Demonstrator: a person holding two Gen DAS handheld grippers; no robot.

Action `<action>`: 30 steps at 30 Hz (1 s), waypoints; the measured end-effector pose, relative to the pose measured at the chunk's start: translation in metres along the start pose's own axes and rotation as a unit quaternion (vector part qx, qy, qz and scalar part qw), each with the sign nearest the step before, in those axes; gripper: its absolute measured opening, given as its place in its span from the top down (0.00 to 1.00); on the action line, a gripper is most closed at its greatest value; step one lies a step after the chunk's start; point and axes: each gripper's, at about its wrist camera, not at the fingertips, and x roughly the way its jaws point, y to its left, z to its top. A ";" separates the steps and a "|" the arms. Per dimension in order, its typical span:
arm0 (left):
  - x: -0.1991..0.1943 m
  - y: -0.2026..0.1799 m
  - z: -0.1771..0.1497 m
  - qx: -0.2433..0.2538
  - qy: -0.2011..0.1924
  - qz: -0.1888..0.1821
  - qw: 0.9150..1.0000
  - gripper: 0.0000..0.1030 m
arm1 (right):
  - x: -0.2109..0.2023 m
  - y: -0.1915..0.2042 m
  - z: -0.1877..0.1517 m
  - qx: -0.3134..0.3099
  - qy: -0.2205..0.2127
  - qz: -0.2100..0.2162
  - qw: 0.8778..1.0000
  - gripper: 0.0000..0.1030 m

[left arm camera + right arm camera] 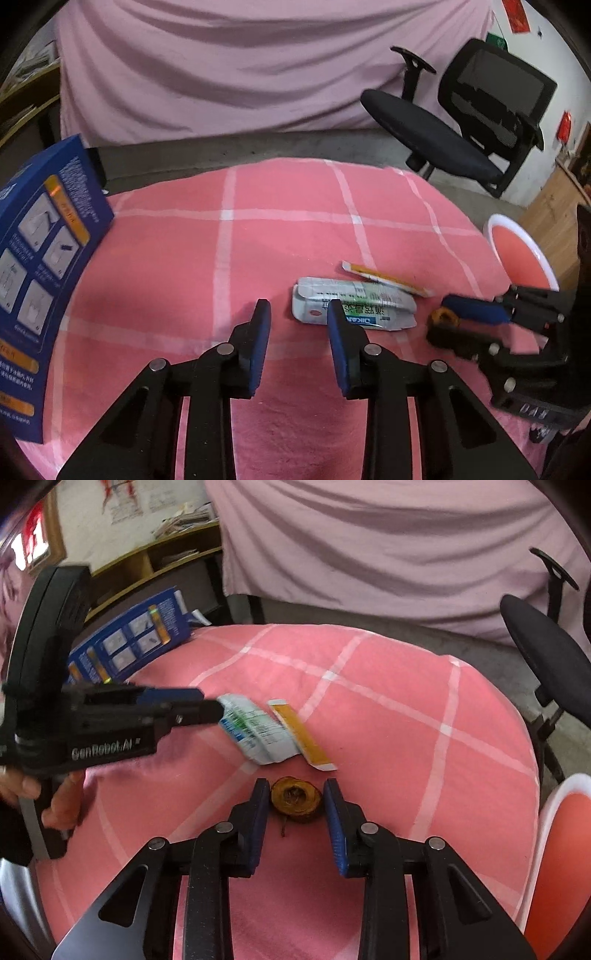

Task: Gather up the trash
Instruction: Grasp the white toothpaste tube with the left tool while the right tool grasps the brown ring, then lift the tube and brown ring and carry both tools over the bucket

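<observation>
Left wrist cam rides behind the left gripper (298,308), angled steeply down, close over the pink checked bench (177,258), facing the draped cloth and office chair (461,122). Right wrist cam likewise behind the right gripper (295,788). Both share the flattened carton (351,308) (258,734), orange strip (388,278) (299,734), blue box (44,277) (129,642); each sees the other gripper.

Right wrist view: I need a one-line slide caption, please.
Right claw straddles a round brown scrap on the pink checked cloth, pads not yet touching it.
</observation>
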 end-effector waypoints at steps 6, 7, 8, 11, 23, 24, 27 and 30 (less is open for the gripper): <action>0.005 -0.013 -0.002 0.035 0.005 0.022 0.999 0.90 | 0.000 -0.006 0.002 0.015 -0.001 0.001 1.000 0.73; 0.004 -0.015 -0.003 0.041 0.005 0.026 0.999 0.95 | 0.000 -0.005 0.002 0.015 -0.001 0.001 1.000 0.73; 0.005 -0.017 -0.004 0.046 0.004 0.028 0.999 0.98 | 0.000 -0.006 0.002 0.015 -0.001 0.001 1.000 0.73; 0.006 -0.024 -0.007 0.055 0.002 0.034 0.998 0.99 | 0.000 -0.008 0.002 0.020 -0.003 0.002 1.000 0.73; -0.017 -0.038 -0.019 0.050 -0.057 0.039 0.996 1.00 | -0.020 -0.019 0.002 0.044 -0.053 -0.008 0.998 0.73; -0.020 -0.041 -0.021 0.053 -0.061 0.041 0.996 1.00 | -0.022 -0.017 0.001 0.041 -0.058 -0.008 0.997 0.73; -0.029 -0.048 -0.026 0.062 -0.082 0.052 0.993 1.00 | -0.031 -0.008 0.000 0.021 -0.084 -0.015 0.996 0.73; -0.040 -0.055 -0.032 0.076 -0.112 0.066 0.989 1.00 | -0.042 0.003 -0.002 -0.004 -0.113 -0.031 0.993 0.73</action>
